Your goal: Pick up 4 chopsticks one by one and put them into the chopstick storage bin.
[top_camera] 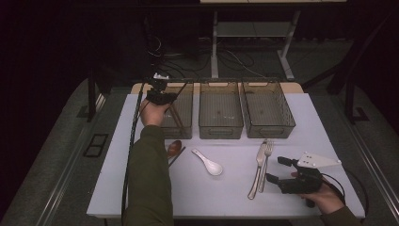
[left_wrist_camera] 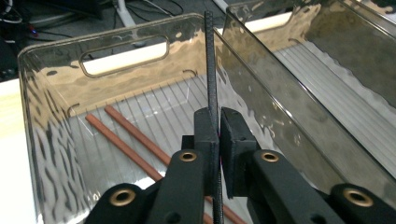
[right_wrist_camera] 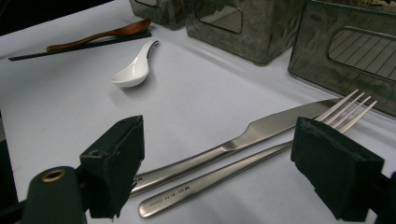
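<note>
High view: left gripper (top_camera: 160, 96) held over the leftmost of three clear bins (top_camera: 181, 117) at the far side of the white surface (top_camera: 226, 188). Left gripper view: jaws nearly closed, clamped on a thin black chopstick (left_wrist_camera: 211, 70) that stands upright between the pads, its upper end rising past the bin's far wall. Two reddish-brown chopsticks (left_wrist_camera: 126, 137) lie side by side on the floor of that bin, slanting from far left to near right.

Middle bin (top_camera: 220, 110) and right bin (top_camera: 268, 110) stand just beside it in a row.

Right gripper (top_camera: 282, 172) rests at the near right of the surface, jaws wide, nothing between the pads. Right gripper view: steel knife (right_wrist_camera: 243, 137) and steel fork (right_wrist_camera: 261, 156) lie side by side on the surface beyond the jaws, fork tines toward the bins.

Near the left bin, on the surface: wooden spoon (top_camera: 174, 148) with a second black chopstick (top_camera: 176, 157) just beside it; white ceramic soup spoon (top_camera: 209, 163) a little to their right.
</note>
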{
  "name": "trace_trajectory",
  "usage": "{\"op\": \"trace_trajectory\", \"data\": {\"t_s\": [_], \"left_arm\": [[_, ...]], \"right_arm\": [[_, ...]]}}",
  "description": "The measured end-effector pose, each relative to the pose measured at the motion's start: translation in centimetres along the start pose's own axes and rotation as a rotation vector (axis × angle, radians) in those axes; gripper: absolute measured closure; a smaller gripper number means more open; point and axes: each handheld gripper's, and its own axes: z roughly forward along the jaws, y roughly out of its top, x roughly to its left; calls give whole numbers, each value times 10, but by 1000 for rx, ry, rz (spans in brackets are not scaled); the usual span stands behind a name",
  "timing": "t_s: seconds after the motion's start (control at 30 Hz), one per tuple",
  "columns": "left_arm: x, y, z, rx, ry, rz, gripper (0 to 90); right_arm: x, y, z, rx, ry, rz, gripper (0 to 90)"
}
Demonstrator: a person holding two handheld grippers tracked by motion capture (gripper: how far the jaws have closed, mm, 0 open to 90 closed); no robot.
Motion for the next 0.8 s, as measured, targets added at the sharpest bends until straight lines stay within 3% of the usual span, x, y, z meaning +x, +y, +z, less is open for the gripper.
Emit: {"op": "trace_trajectory", "data": {"t_s": [0.07,0.2,0.57,0.8], "left_arm": [[-1,0,2,7,39,-8,637],[-2,0,3,24,43,11,536],[-7,3,-11,12,-11,53,416],[-17,7,-32,-16,-69,116,382]], "right_arm": [[0,0,0,0,3,0,177],[0,0,0,1,5,2,177],[1,0,1,4,3,-3,177],[1,0,2,8,4,-7,177]]}}
